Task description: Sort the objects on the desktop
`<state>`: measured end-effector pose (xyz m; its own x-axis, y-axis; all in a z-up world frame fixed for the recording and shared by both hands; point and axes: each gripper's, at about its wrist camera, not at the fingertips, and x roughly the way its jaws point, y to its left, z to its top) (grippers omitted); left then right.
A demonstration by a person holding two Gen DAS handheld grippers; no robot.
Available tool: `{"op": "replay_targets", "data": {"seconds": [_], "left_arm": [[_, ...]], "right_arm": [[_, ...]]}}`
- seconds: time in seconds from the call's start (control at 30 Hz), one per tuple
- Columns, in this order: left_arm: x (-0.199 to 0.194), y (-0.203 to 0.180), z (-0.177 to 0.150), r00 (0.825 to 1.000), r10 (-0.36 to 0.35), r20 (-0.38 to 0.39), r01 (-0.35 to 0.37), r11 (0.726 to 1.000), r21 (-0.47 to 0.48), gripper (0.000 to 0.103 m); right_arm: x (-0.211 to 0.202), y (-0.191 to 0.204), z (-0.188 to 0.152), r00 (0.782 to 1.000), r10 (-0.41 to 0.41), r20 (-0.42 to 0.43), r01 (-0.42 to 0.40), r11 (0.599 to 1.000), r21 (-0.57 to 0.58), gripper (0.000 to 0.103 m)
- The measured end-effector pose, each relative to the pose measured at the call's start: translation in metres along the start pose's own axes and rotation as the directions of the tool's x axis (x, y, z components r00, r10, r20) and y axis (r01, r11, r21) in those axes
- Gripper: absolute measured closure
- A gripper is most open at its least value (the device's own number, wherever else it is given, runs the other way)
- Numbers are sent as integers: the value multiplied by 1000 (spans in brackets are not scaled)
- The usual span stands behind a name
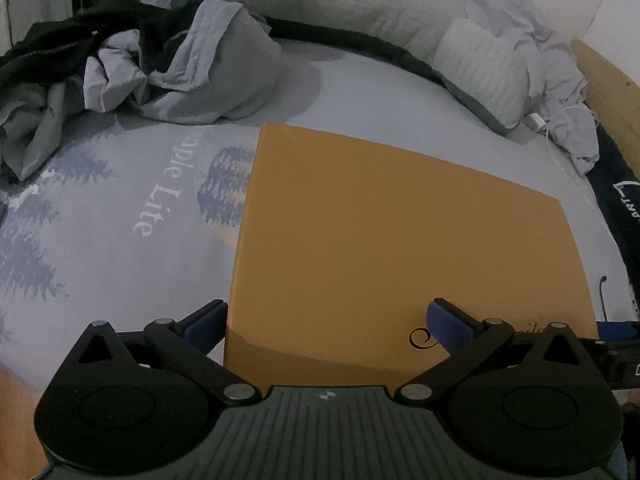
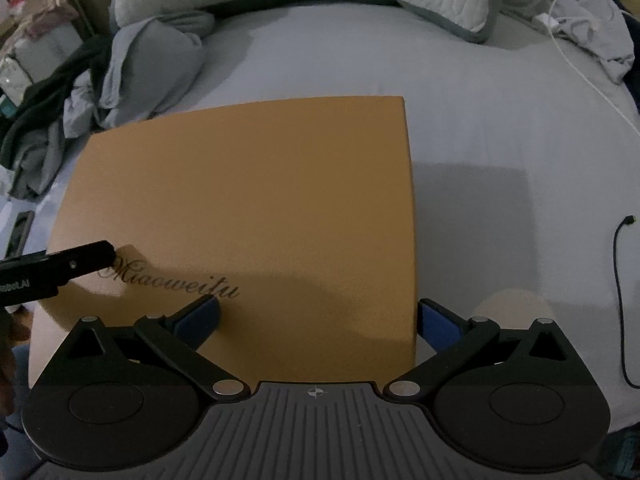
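Observation:
A flat orange box (image 1: 400, 240) with black script lettering (image 2: 176, 280) lies on a pale bed sheet (image 1: 120, 264). My left gripper (image 1: 328, 328) is open at the box's near left corner. One of its fingers (image 1: 208, 326) is outside the left edge and the other is over the top face. My right gripper (image 2: 319, 322) is open at the near right corner of the orange box (image 2: 248, 208). Its right finger (image 2: 438, 326) sits past the right edge and its left one over the lid. The left gripper's finger (image 2: 72, 264) shows in the right wrist view.
Crumpled grey and black clothes (image 1: 160, 68) lie at the back left. Pillows (image 1: 480, 72) line the back. A white charger cable (image 2: 568, 40) and a black cable (image 2: 620, 280) lie to the right. A wooden bed frame (image 1: 608, 88) borders the right side.

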<state>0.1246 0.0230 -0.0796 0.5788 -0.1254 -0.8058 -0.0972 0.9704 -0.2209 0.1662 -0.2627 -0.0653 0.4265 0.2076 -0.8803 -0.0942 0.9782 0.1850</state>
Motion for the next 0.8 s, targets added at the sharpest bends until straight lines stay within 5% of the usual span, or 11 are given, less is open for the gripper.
{"op": "replay_targets", "data": {"seconds": [0.4,0.53,0.8], "left_arm": [[-3,2,0,1000,-10,10,10,1000,-8,0],[-14,-1,-1,998,48,42,-49,999,18,0],[-61,3,-9,991,53,123,-56,998,22,0]], "right_arm": [[-4,-4,3,1000,14,-11,-14,1000,19,0],[-7,-2,1,1000,-5,-17,6,999,32,0],[-41,10,-22,996,15,87,-16,1000,19,0]]}}
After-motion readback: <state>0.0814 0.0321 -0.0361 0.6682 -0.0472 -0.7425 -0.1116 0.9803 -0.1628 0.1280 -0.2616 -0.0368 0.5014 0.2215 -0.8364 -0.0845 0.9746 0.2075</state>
